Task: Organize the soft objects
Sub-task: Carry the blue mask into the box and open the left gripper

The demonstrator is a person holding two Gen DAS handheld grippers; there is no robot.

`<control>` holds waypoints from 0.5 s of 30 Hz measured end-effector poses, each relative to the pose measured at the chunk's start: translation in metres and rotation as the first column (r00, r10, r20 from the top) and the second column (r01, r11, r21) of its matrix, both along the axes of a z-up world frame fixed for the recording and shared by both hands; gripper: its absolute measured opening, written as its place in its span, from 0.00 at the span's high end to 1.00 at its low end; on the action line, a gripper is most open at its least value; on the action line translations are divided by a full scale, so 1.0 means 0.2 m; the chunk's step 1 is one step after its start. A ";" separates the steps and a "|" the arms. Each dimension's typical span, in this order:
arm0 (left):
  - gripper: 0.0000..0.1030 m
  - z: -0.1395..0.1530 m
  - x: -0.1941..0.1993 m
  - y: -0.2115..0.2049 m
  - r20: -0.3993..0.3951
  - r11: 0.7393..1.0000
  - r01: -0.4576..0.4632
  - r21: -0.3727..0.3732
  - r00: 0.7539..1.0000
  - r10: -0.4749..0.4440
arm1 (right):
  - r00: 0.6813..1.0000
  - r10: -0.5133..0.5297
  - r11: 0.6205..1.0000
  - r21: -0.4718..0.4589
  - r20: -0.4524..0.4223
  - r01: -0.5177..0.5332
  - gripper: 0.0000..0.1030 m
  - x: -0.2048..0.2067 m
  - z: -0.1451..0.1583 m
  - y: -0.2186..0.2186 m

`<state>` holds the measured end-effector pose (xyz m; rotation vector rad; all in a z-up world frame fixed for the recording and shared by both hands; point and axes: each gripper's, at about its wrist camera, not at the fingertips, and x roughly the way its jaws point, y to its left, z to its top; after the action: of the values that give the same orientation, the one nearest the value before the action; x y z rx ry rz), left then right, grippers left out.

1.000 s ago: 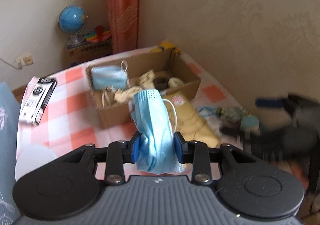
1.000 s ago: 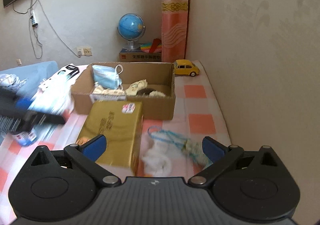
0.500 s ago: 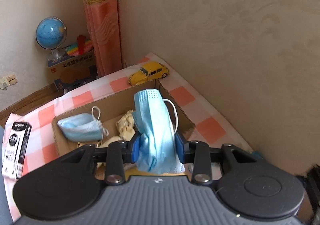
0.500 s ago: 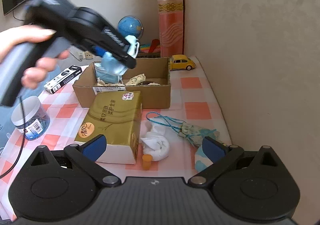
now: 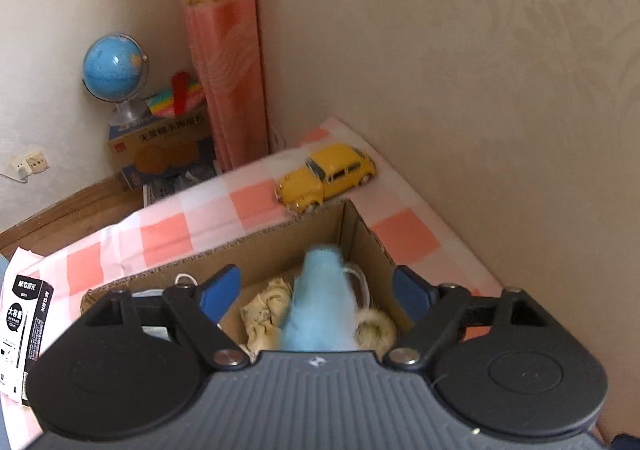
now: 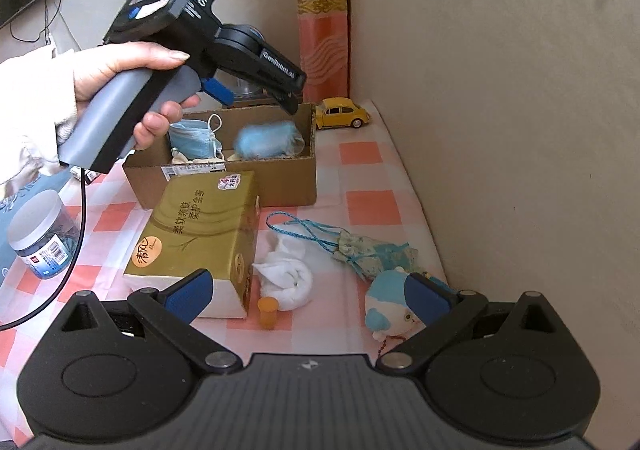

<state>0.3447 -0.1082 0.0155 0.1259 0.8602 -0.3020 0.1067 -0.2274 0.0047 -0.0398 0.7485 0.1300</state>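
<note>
The blue face mask point(image 5: 320, 302) is blurred between the wide-spread blue pads of the left gripper point(image 5: 316, 292), touching neither; the jaws have just been opening, and the mask is dropping into the right end of the cardboard box point(image 6: 276, 174). In the right wrist view it shows as a blue smear point(image 6: 266, 138) inside the box, under the left gripper's tips. Already in the box are another face mask point(image 6: 196, 138) at the left, a crumpled beige cloth point(image 5: 266, 306) and a pale fuzzy ring point(image 5: 376, 332).

Judging by what lies outside, the job is perhaps half done. On the checked tablecloth point(image 6: 372, 204) near the box sit a rolled white cloth point(image 6: 290, 274), a blue-green fabric pouch with cord point(image 6: 368, 252) and a small plush toy point(image 6: 392, 304). The right gripper point(image 6: 306, 294) hangs empty over them with its jaws parted, the plush just beside its right pad. The tissue pack point(image 6: 200, 234) may also count as soft.
</note>
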 end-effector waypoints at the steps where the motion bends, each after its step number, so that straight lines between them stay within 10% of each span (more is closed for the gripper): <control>1: 0.19 0.01 0.00 0.01 -0.005 1.000 -0.004 -0.006 1.000 0.004 | 1.000 0.000 1.000 -0.001 -0.001 0.000 0.00 0.00 0.00 0.00; 15: 0.08 0.23 -0.34 0.17 0.090 0.999 -0.049 0.012 0.995 0.048 | 1.000 0.029 1.000 -0.005 0.013 -0.029 0.00 -0.08 0.01 0.01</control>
<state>0.2770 -0.0740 0.0608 0.1302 0.7753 -0.2428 0.0912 -0.2260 0.0062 -0.0555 0.7354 0.1552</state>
